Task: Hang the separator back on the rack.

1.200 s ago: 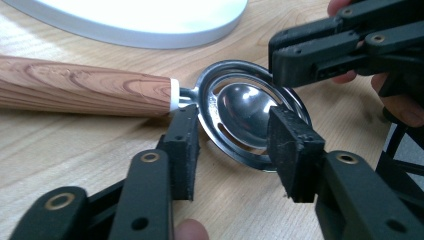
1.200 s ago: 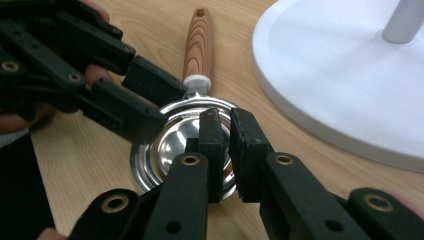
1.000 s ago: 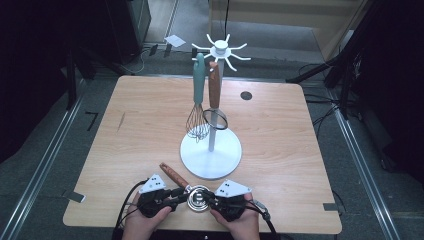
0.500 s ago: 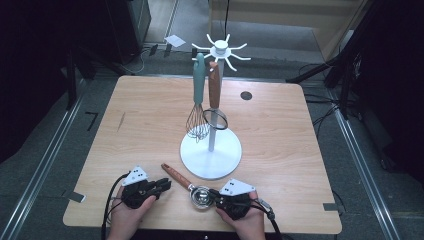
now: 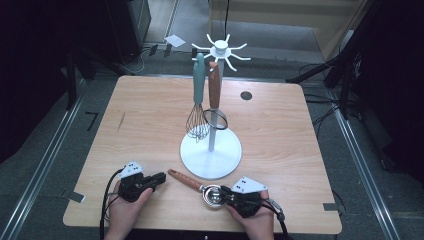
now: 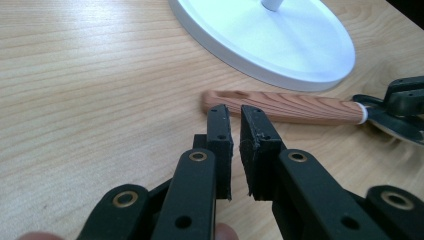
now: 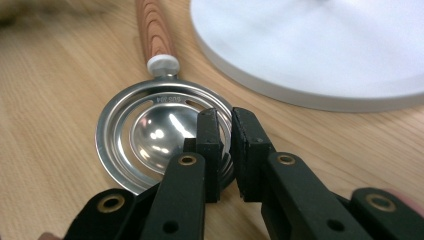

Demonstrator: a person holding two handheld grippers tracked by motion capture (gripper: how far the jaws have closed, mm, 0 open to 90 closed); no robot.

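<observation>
Even light, blurred close-up edges

Small engraved marking on rim of steel strainer bowl [image 7: 165,132], characters too small to read reliably.

A lab or recording studio rather than a home. The pale wooden surface [image 5: 150,125] stands alone on grey floor [image 5: 50,150], ringed by metal floor rails [image 5: 45,165] at 9 and 3 o'clock. Loose black cables [image 5: 325,112] trail at 2 o'clock, dark equipment stands [image 5: 350,55] rise nearby, and tape marks [image 5: 93,120] dot the floor.
</observation>
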